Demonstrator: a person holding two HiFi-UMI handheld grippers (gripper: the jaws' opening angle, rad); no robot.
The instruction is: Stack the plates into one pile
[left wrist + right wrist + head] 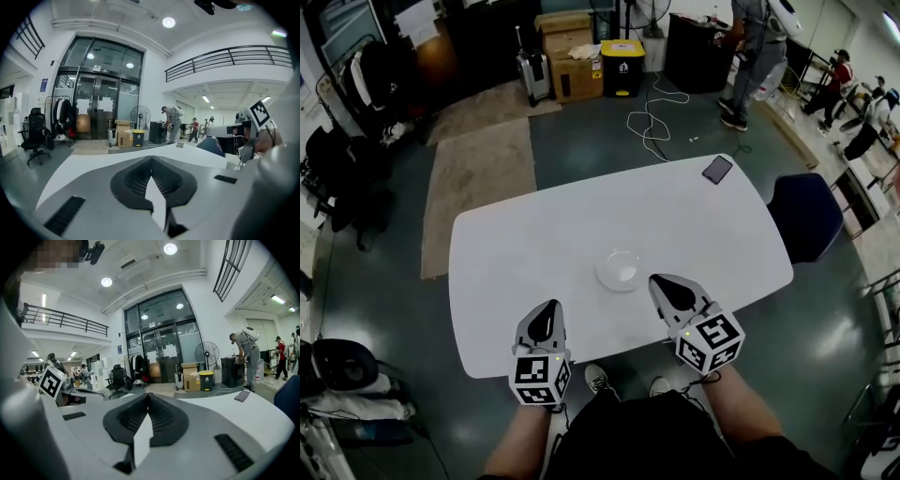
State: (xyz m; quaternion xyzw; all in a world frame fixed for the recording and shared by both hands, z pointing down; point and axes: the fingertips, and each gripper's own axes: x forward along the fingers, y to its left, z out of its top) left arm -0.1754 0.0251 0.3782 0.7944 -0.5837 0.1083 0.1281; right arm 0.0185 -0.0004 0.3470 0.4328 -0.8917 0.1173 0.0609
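A pale round plate lies on the white table, just short of its middle; whether it is one plate or a pile I cannot tell. My left gripper hangs over the table's near edge, left of the plate, jaws shut and empty. My right gripper hovers close to the plate's right side, also shut and empty. In the left gripper view the jaws meet with nothing between them; likewise in the right gripper view. The plate is hidden from both gripper views.
A dark phone lies at the table's far right corner. A blue chair stands at the table's right end. Cables, boxes and a yellow bin are on the floor beyond; several people stand at the far right.
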